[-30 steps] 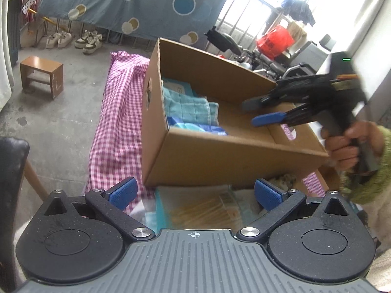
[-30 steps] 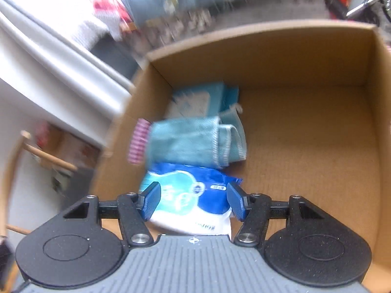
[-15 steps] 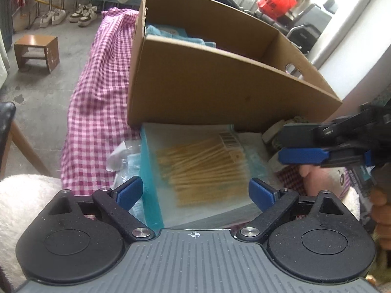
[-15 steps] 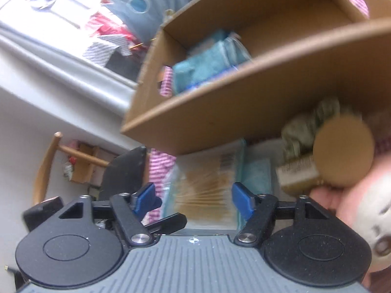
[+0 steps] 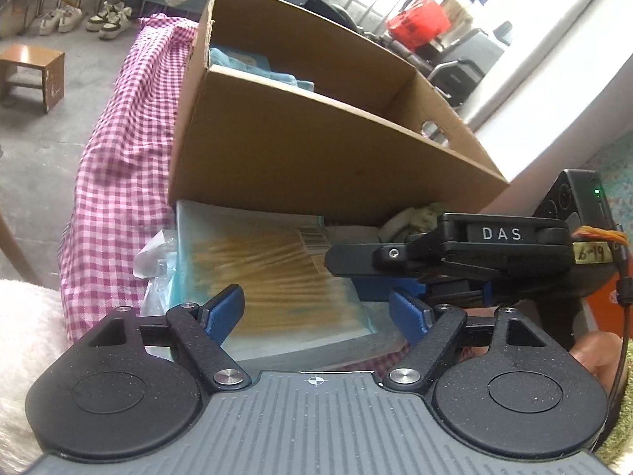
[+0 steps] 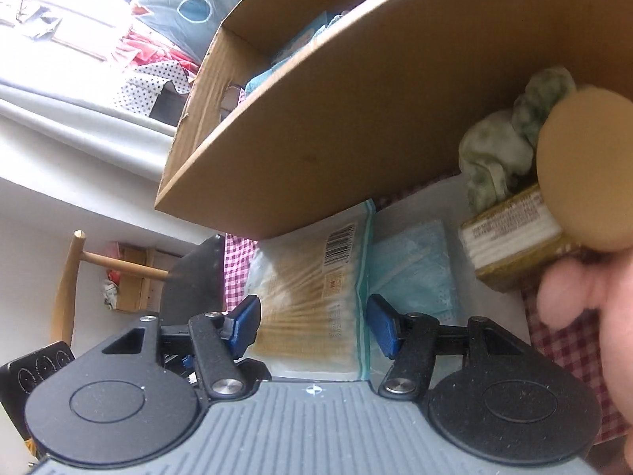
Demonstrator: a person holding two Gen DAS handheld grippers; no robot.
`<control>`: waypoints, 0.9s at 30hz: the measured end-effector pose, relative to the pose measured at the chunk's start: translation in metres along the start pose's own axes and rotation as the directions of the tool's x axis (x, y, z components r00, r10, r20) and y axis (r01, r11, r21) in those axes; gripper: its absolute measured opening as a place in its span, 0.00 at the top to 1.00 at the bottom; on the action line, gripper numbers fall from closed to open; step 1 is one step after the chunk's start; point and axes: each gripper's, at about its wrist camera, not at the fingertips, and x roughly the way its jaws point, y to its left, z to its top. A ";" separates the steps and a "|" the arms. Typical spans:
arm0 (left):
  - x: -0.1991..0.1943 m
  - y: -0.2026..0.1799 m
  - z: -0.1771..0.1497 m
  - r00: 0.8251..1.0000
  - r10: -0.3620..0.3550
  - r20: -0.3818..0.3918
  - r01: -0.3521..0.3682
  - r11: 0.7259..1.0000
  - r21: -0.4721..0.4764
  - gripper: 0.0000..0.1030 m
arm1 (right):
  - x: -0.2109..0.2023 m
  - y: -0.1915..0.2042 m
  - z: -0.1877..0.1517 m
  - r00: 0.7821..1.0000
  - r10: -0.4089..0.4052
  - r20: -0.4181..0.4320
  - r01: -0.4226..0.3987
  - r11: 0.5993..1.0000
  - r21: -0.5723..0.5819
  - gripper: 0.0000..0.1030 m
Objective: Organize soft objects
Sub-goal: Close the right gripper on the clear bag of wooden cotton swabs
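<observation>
A clear zip bag of cotton swabs lies flat on the pink checked cloth, in front of the cardboard box. My left gripper hovers over the bag's near end, its jaws closing with the bag between them, pads not pressing. My right gripper reaches in from the right over the same bag. In its own view the right gripper is closing, with the bag between the fingers and no grip showing. Teal towels lie inside the box.
Right of the bag lie a pack of blue face masks, a box of cotton pads, a round tan puff, a green cloth and a pink plush toy. A wooden chair stands at the left.
Both grippers came down from box height to the swab bag in front of it. The right one left the box's inside and swung over the bag. Both pairs of fingers narrowed.
</observation>
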 end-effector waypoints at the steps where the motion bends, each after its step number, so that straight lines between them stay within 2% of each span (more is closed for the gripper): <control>1: 0.001 0.000 -0.001 1.000 -0.003 -0.002 0.003 1.000 0.002 0.27 | -0.001 0.000 -0.002 1.000 -0.006 0.008 0.006 1.000 0.000 0.41; 3: 0.003 -0.001 -0.001 0.999 0.037 -0.005 -0.037 0.999 0.006 0.26 | -0.003 0.004 -0.005 0.999 -0.026 0.024 0.025 1.000 0.001 0.41; 5: 0.002 -0.003 -0.001 0.996 0.086 0.012 -0.087 0.996 0.022 0.20 | -0.006 0.007 -0.008 0.998 -0.049 0.034 0.049 0.999 -0.005 0.41; 8: -0.001 -0.003 0.000 0.985 0.165 0.044 -0.167 0.985 0.046 0.19 | -0.002 0.006 -0.010 0.997 -0.065 0.028 0.065 0.998 0.001 0.40; 10: 0.006 0.000 0.001 0.980 0.197 0.014 -0.197 0.979 0.048 0.19 | 0.000 0.005 -0.008 0.998 -0.055 0.030 0.055 0.998 0.006 0.39; 12: 0.013 0.007 0.002 0.984 0.175 -0.014 -0.175 0.984 0.030 0.19 | 0.002 0.003 -0.006 0.998 -0.048 0.027 0.048 0.999 0.006 0.39; 15: 0.014 0.012 0.003 0.988 0.157 -0.012 -0.157 0.987 0.017 0.19 | 0.003 0.000 -0.006 0.999 -0.029 0.029 0.028 1.000 0.013 0.37; 17: 0.012 0.014 0.003 0.992 0.129 -0.013 -0.129 0.992 0.000 0.19 | 0.002 -0.004 -0.007 0.999 0.015 0.035 -0.016 0.999 0.033 0.39; 19: 0.012 0.016 0.002 0.991 0.130 -0.015 -0.130 0.992 0.002 0.19 | 0.001 -0.005 -0.009 0.998 0.052 0.044 -0.054 0.997 0.046 0.42; 22: 0.014 0.017 0.001 0.991 0.134 -0.018 -0.134 0.991 0.012 0.19 | -0.001 -0.001 -0.012 0.994 0.079 0.077 -0.080 0.997 0.014 0.48; 27: 0.014 0.023 0.005 0.993 0.117 -0.009 -0.117 0.993 -0.019 0.23 | 0.008 -0.011 -0.010 0.995 0.060 0.074 -0.064 0.997 0.052 0.70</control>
